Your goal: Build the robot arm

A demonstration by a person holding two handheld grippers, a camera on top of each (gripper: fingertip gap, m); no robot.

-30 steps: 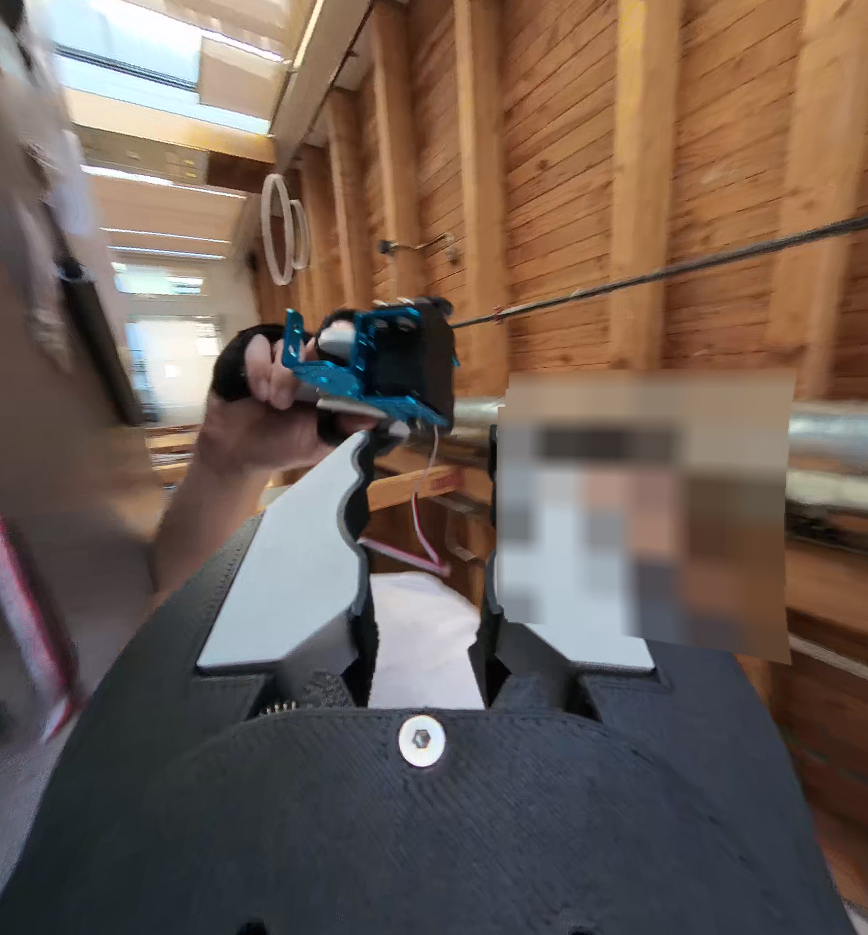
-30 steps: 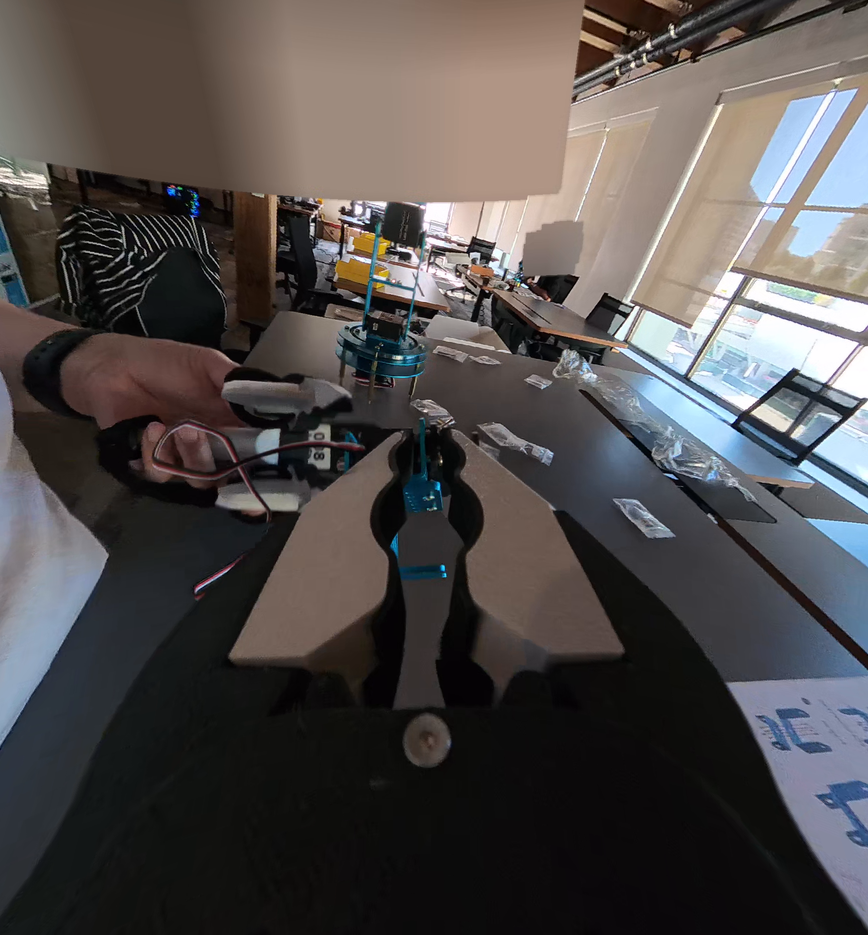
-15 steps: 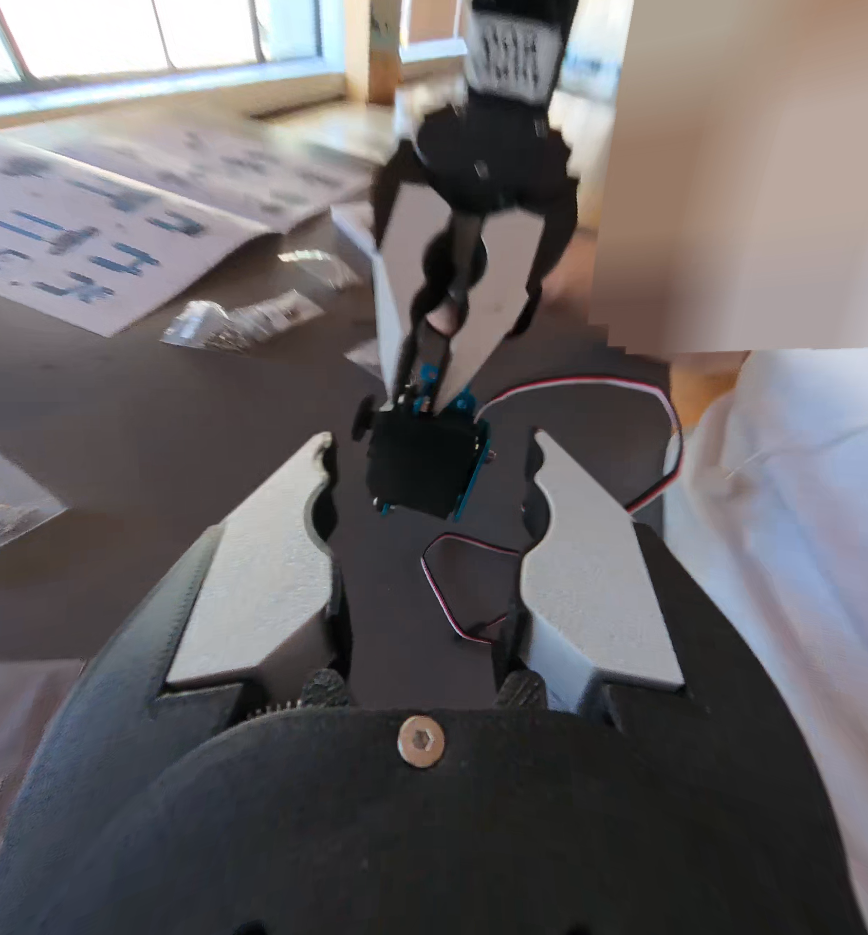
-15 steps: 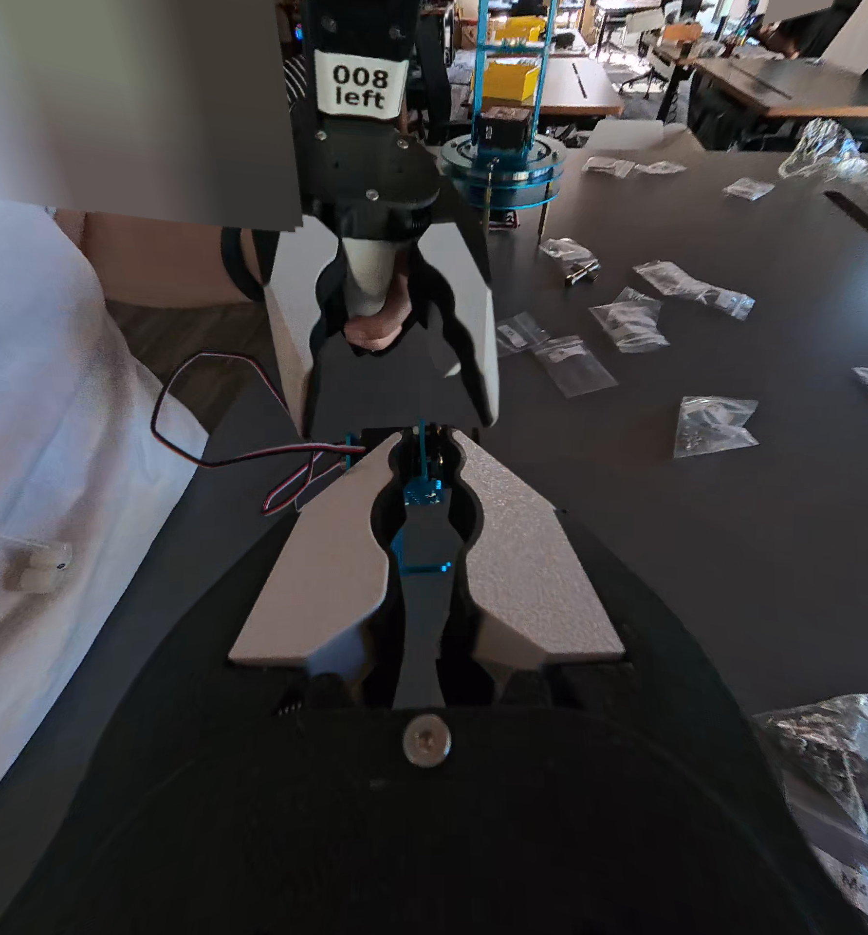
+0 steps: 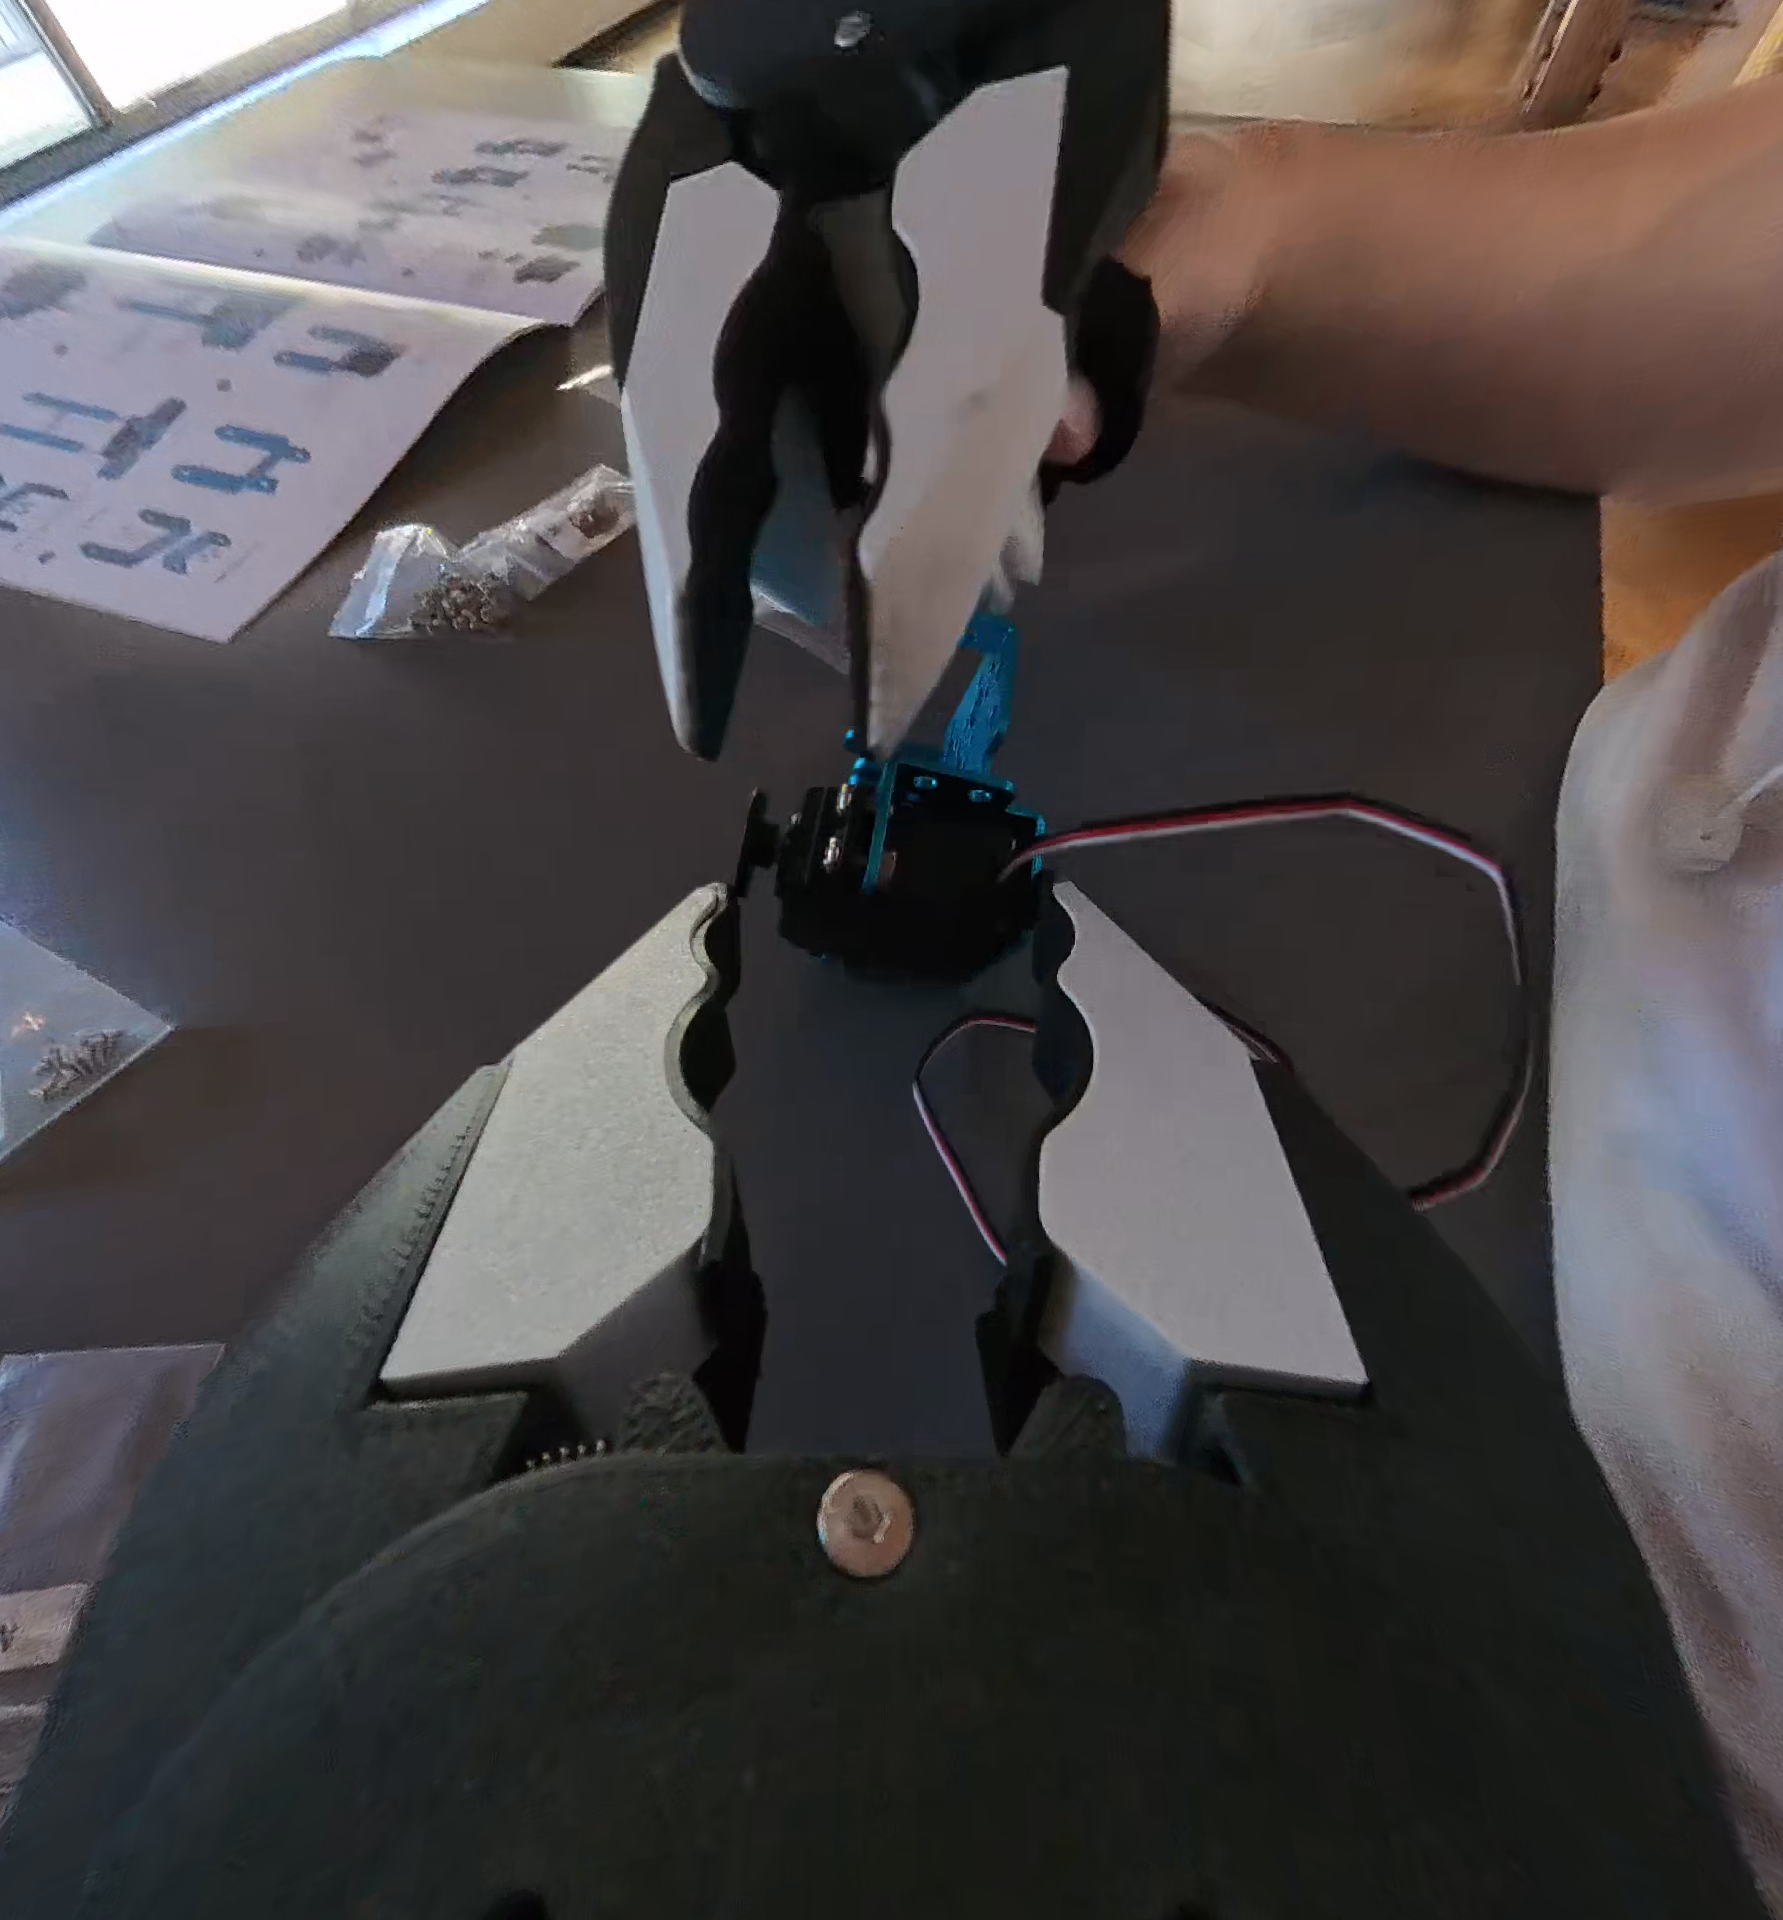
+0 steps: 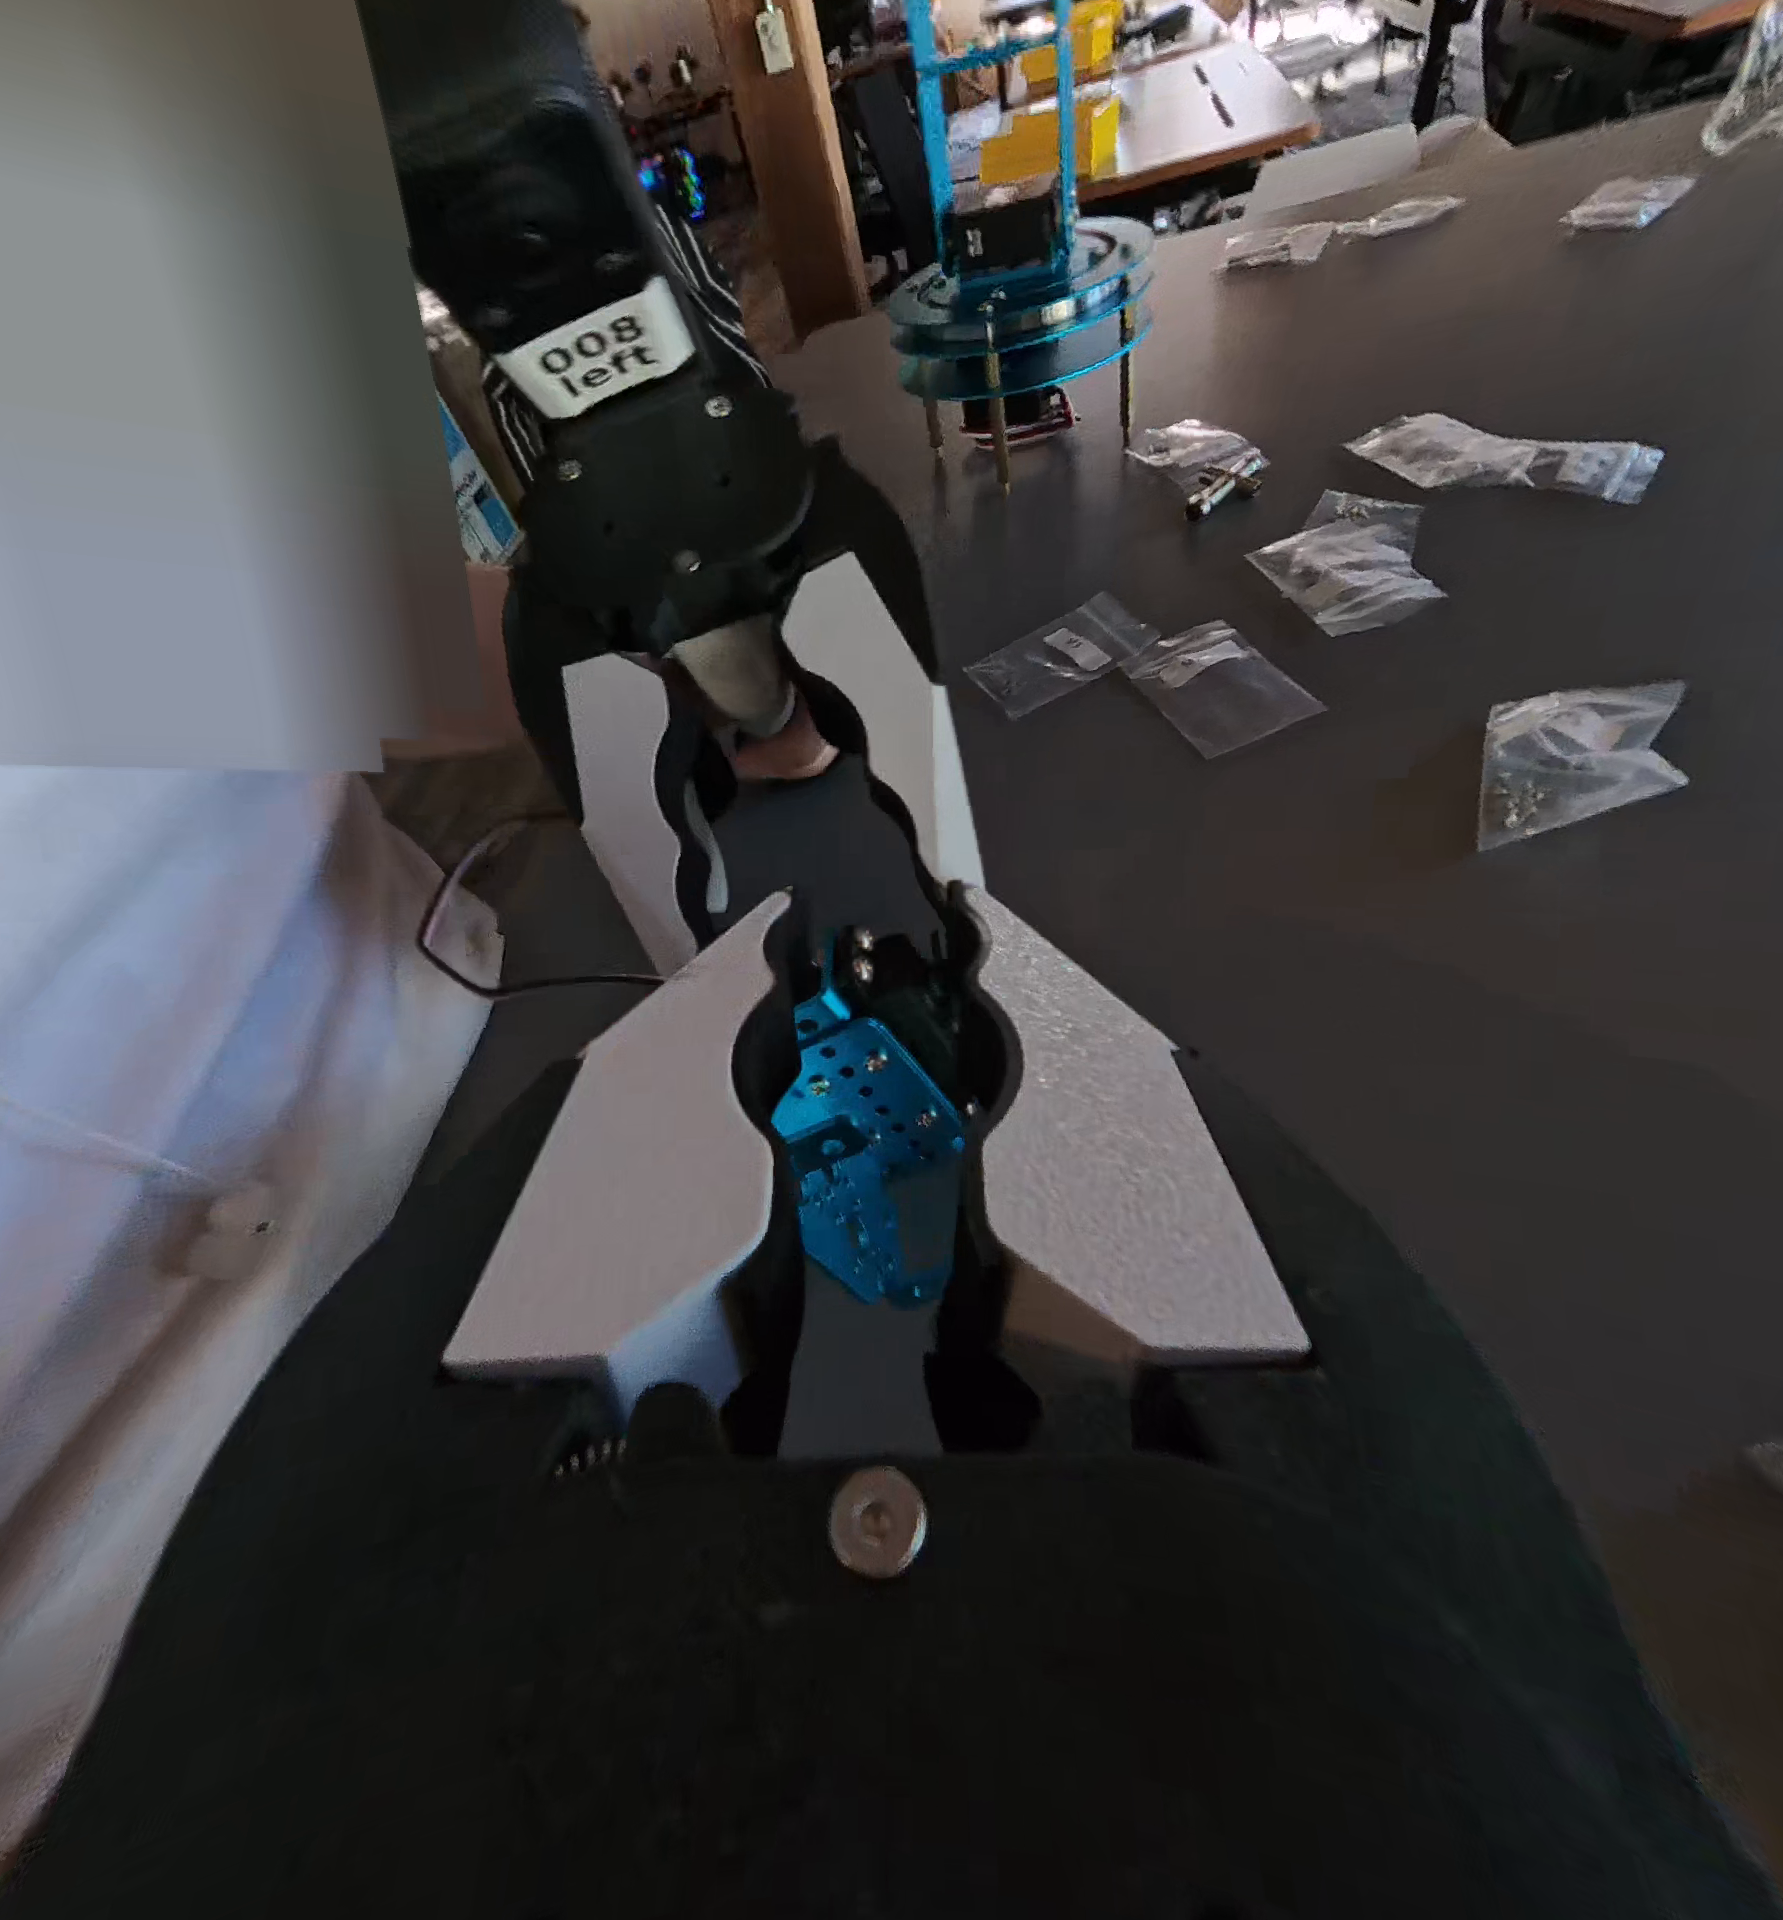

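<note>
Both grippers meet tip to tip over the dark table (image 5: pixel 243 831). Right gripper (image 6: pixel 871 914) is clamped on a blue bracket (image 6: pixel 866 1143) carrying a black servo (image 5: pixel 897 883), held just above the tabletop. Left gripper (image 5: pixel 892 899) is spread wide, its fingertips flanking the servo without closing on it. A bare forearm (image 5: pixel 1438 301) reaches in from the right. The servo's wire (image 5: pixel 1386 831) loops toward a white shirt (image 5: pixel 1697 1143), and motion blur softens the instruction sheets (image 5: pixel 139 416) and small parts bags (image 6: pixel 1573 758).

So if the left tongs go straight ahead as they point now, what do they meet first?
Probably the black servo in its blue bracket, which the right tongs hold. It sits just past the open left tongs, roughly centred between the tips; depth is unclear.
</note>
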